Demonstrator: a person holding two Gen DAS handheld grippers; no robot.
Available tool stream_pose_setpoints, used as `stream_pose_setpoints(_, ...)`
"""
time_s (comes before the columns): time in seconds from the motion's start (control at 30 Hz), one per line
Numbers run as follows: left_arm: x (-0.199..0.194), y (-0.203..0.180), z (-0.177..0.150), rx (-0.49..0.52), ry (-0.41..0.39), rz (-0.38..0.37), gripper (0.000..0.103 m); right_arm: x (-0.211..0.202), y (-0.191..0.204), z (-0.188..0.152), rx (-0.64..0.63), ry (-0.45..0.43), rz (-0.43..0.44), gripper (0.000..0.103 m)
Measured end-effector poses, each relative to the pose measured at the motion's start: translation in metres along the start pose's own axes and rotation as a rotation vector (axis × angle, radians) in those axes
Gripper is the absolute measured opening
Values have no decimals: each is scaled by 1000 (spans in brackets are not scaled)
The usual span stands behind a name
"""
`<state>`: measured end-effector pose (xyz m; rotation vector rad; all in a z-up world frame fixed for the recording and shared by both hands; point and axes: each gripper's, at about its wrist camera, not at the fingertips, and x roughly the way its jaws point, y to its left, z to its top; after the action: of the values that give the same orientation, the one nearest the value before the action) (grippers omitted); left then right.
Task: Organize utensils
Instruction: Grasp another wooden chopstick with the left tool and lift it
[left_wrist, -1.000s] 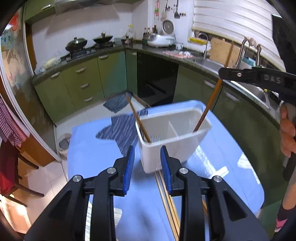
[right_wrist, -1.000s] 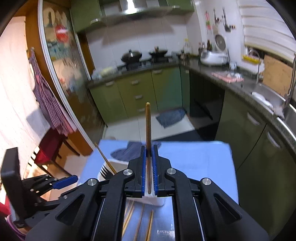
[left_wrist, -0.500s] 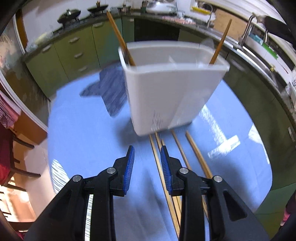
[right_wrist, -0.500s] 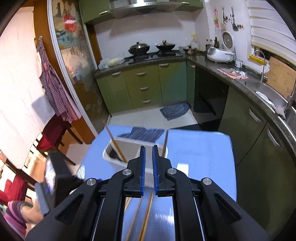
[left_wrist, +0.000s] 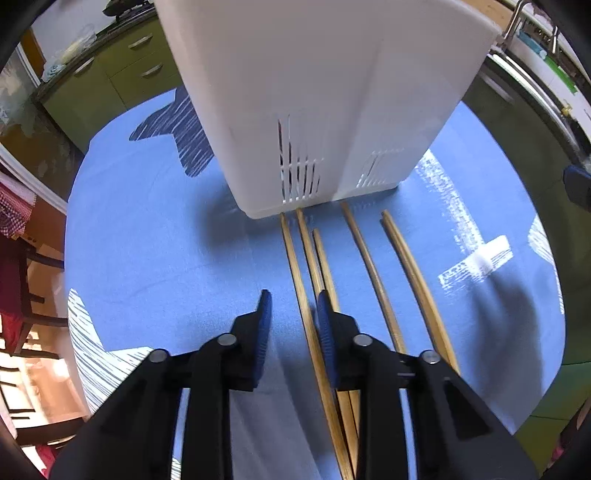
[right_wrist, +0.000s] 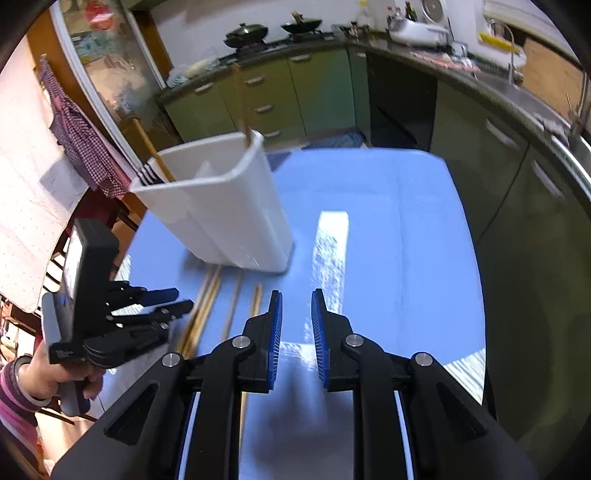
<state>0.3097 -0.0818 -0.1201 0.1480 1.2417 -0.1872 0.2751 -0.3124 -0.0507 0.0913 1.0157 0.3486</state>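
The thin brown wooden chopsticks I am sorting lie side by side on the blue-covered surface, running from the lower middle of the left wrist view up to the foot of the tall white plastic utensil holder, which fills the upper middle of that frame. Two more chopsticks already stand inside the holder, leaning out of its top at the upper left of the right wrist view, beside what look like dark fork tines.

My left gripper points steeply down over the leftmost loose stick. Its jaws are closing, with that stick running between the blue pads but not yet pinched, as far as I can tell. To do this cleanly I should take that one stick only: the next lies just beside the right pad, so I would keep that pad from pinching it too, then clamp firmly near the thick end.

My right gripper hangs at the lower middle of its own frame over bare blue cloth, its jaws opening with nothing between them.
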Motion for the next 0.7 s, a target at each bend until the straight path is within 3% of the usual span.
stream_pose_setpoints(0.37,21,-5,2,-10,67,10,16,31,10,-9,-31,99,-2,17)
stream_pose_setpoints(0.5,21,-6,1,-5,75,-2,8,45,19,-12,-47,145,-2,17)
stream_pose_setpoints(0.7,-2,8,-9,-31,3,-28,8,71,35,-16,-71,228,24,17)
